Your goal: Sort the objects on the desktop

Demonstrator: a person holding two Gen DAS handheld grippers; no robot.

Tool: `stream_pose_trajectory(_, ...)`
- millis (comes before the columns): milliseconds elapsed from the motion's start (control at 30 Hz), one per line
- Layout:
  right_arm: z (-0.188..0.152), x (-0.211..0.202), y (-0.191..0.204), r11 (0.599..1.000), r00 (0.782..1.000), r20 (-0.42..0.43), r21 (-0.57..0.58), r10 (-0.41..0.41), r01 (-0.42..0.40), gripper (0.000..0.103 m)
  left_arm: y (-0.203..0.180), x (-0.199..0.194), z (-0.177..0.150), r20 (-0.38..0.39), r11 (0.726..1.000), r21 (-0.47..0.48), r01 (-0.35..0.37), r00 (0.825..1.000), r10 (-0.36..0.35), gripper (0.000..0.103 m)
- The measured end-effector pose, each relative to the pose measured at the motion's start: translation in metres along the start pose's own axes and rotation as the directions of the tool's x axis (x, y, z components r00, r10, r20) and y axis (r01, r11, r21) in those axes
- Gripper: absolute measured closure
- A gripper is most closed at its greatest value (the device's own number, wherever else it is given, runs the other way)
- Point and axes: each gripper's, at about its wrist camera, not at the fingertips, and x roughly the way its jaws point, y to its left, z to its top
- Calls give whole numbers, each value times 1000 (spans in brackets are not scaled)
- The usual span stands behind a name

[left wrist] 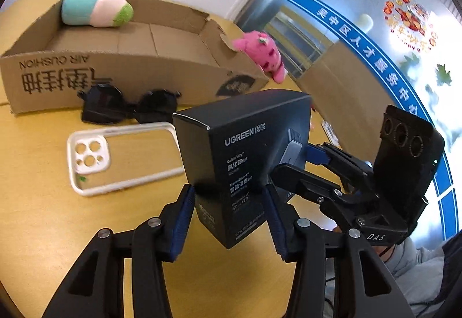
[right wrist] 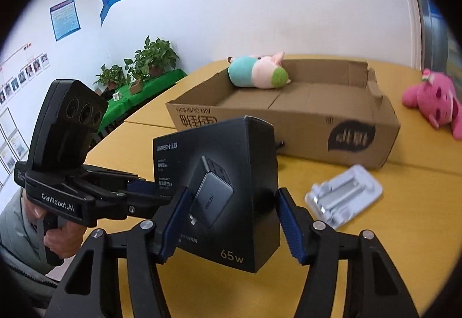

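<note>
A black UGREEN charger box (left wrist: 245, 156) is held above the yellow table, between both grippers. My left gripper (left wrist: 229, 215) has its blue pads against the box's two sides. My right gripper (right wrist: 231, 227) also brackets the box (right wrist: 225, 196); its left pad touches, its right pad stands a small gap off the box edge. Each gripper shows in the other's view, the right one (left wrist: 303, 155) reaching in from the right, the left one (right wrist: 138, 191) from the left. An open cardboard box (left wrist: 121, 69) stands behind with a teal-and-pink plush (left wrist: 95, 6) inside.
Black sunglasses (left wrist: 127, 106) and a white phone case (left wrist: 121, 156) lie in front of the cardboard box. A pink plush (left wrist: 262, 54) lies at its right end. A grey phone stand (right wrist: 343, 196) lies on the table (right wrist: 389, 231) right of the charger box.
</note>
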Motion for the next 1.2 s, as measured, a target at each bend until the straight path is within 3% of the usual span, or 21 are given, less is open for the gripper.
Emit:
stream_pose_trajectory(133,21,11,8,1000,1000,17,-13,-8,9,54,10,-12,13,55,999,-24,-28,998,29,52)
stream_pose_trajectory(500,74,44,14,1000,996,90,-15,0,1,56,37,-40,66,157,995,-27,-99,982,102,52)
stream_pose_trajectory(767,129,71,5,999,985,172,32,14,-20,56,57,-55,134,211,984,65,-167,966,150,52)
stream_pose_trajectory(933,157,93,-5,996,973,230,78,15,-34,56,80,-59,181,227,982,77,-171,962,150,52)
stream_pose_trajectory(1200,193,158,-25,982,977,206,165,56,-91,56,123,-50,239,227,968,47,-247,946,230,52)
